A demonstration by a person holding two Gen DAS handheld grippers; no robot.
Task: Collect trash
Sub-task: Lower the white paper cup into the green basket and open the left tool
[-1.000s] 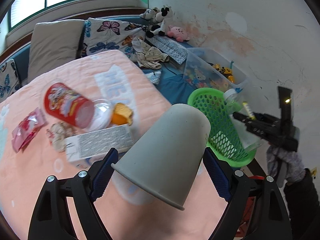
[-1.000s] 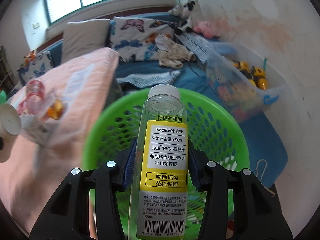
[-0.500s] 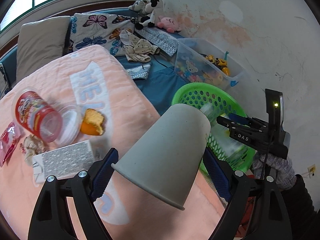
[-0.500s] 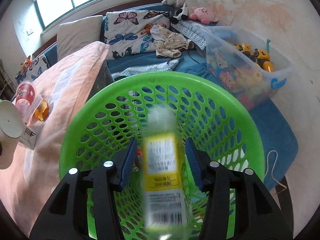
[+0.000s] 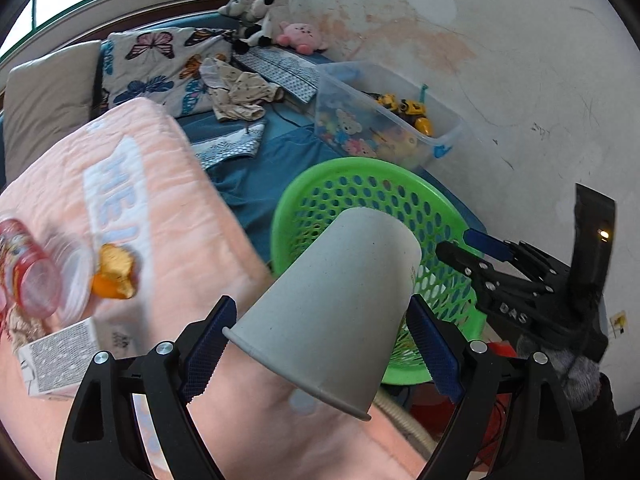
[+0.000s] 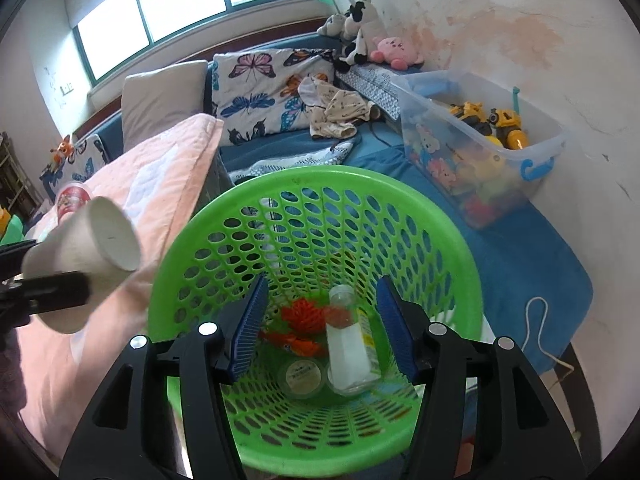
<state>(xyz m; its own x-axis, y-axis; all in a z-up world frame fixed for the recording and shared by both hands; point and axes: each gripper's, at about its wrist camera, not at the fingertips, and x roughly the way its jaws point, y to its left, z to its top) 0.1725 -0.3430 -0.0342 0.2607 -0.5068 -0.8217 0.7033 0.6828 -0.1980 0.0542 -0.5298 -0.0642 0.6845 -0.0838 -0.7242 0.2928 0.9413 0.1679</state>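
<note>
Between gripper [image 5: 320,348] pads, cup [image 5: 332,312] base-forward.

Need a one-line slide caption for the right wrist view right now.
Open right gripper above the green basket, clear bottle lying inside; left gripper holds a paper cup alongside.

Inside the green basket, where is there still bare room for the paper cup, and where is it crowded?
The green basket has bare mesh along its far wall and left side. Its bottom is crowded: the bottle, a round lid and orange scraps. The right claw hangs open above; the left claw holds the paper cup.
</note>
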